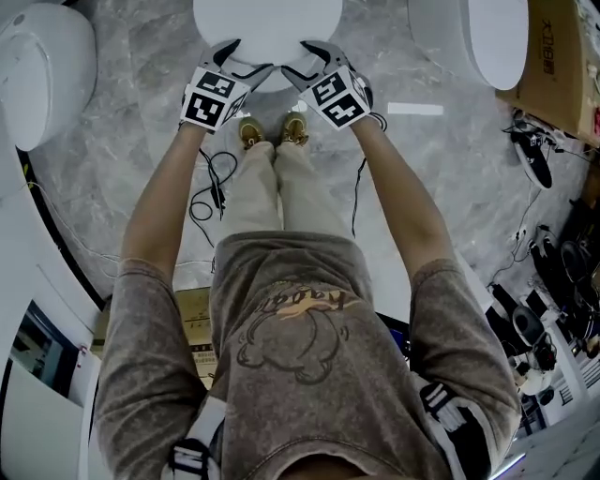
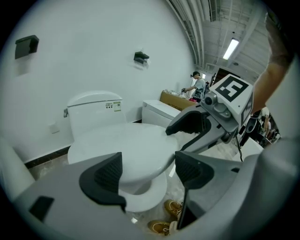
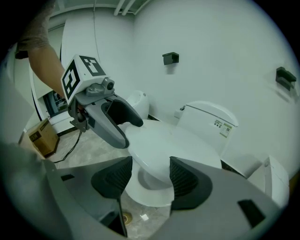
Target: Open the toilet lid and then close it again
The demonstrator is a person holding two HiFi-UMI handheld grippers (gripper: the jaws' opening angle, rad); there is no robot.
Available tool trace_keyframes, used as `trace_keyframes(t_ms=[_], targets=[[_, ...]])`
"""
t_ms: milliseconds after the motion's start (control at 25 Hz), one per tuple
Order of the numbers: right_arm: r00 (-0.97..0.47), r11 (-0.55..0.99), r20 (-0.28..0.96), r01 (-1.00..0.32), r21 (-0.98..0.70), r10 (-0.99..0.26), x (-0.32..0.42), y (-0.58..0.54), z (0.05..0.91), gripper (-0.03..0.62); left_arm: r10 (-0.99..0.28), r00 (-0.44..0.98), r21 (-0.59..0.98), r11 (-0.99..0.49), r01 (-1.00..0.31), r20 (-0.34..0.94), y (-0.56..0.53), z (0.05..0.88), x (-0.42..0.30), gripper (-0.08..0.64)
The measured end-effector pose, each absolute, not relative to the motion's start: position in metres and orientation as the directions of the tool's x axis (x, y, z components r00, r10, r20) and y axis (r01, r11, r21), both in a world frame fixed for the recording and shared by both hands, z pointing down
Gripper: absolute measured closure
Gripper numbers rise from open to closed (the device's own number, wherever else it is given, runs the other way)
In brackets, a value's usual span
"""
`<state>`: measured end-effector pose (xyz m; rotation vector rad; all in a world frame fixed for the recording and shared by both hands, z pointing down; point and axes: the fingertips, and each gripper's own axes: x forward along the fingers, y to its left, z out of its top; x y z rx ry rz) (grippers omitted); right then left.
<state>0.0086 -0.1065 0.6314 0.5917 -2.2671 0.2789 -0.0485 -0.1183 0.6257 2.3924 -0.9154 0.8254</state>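
The white toilet's closed lid (image 1: pixel 267 23) lies at the top middle of the head view, with the tank (image 2: pixel 93 110) behind it against the wall. My left gripper (image 1: pixel 242 58) is at the lid's front edge on the left, jaws open and empty. Close beside it on the right, my right gripper (image 1: pixel 305 61) is open too. In the left gripper view the lid (image 2: pixel 119 145) shows beyond the spread pads of the left gripper (image 2: pixel 149 171). The right gripper view has the lid's front rim (image 3: pixel 154 159) past the right gripper (image 3: pixel 149 176). No pad presses on the lid.
Other white toilets stand at the left (image 1: pixel 42 70) and right (image 1: pixel 487 37). A cardboard box (image 1: pixel 562 61) and gear lie at the right. Cables (image 1: pixel 211 192) run over the marble floor by the person's shoes (image 1: pixel 272 131). A person (image 2: pixel 197 84) works in the background.
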Motion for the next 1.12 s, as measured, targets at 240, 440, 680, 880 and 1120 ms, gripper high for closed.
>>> trace_keyframes(t_ms=[240,440,680,880,1120], targets=[[-0.651,0.847,0.698,-0.518,-0.119,-0.299,0.009,-0.072,0.660,0.342,-0.429,0.598,0.209,-0.666,-0.716,0.677,-0.085,0.658,-0.044,0.206],[-0.637,0.835,0.710,-0.536,-0.126,-0.302,0.013,-0.062,0.702,0.342,-0.421,0.596,0.222,-0.658,-0.719,0.684,-0.075,0.698,-0.039,0.206],[-0.620,0.824,0.737,-0.545,-0.157,-0.270,0.007,-0.049,0.751,0.342,-0.394,0.587,0.236,-0.651,-0.721,0.707,-0.060,0.747,-0.045,0.206],[-0.603,0.822,0.761,-0.543,-0.172,-0.239,0.006,-0.043,0.793,0.342,-0.390,0.578,0.265,-0.614,-0.744,0.717,-0.054,0.787,-0.046,0.206],[-0.590,0.814,0.770,-0.556,-0.168,-0.244,0.005,-0.041,0.824,0.350,-0.411,0.555,0.260,-0.583,-0.769,0.723,-0.052,0.819,-0.049,0.220]])
